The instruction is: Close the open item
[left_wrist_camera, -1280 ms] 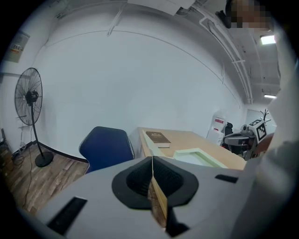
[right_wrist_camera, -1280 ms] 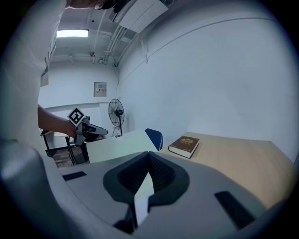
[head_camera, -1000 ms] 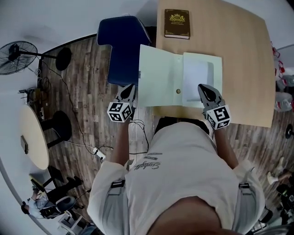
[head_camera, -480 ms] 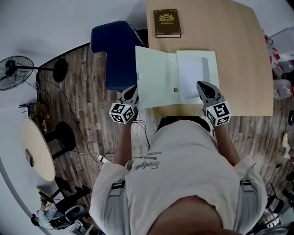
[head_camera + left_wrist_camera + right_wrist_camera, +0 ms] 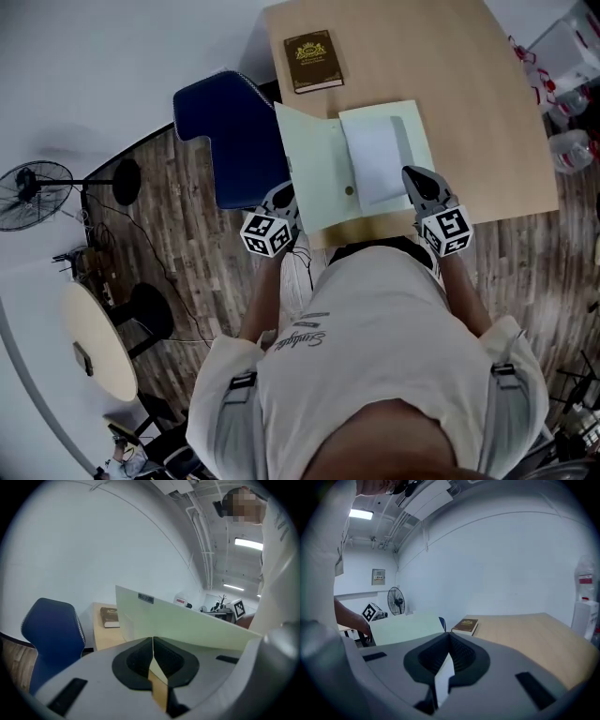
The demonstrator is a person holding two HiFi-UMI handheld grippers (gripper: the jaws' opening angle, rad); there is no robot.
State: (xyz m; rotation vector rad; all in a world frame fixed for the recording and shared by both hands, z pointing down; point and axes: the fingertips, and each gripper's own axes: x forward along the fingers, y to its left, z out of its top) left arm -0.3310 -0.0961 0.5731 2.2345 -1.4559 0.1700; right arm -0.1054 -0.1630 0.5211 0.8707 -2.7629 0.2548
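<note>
Seen from above, a pale green folder [image 5: 317,169] lies open on a wooden desk [image 5: 459,75], near the edge closest to the person. A white sheet [image 5: 373,161] lies on its right half. Its left flap reaches out past the desk's left edge, over a blue chair [image 5: 230,131]. A brown book [image 5: 312,61] lies farther back on the desk, apart from the folder.

The left gripper [image 5: 284,195] is at the flap's near corner and the right gripper [image 5: 417,178] at the folder's right half; from overhead their jaws cannot be read.

The left gripper view shows its jaws pressed together on the thin flap edge, with the flap rising tilted above them. The right gripper view shows its jaws clamped on a thin pale edge of the folder, and also a floor fan [image 5: 395,601] and a bottle [image 5: 583,606] at the desk's right.
</note>
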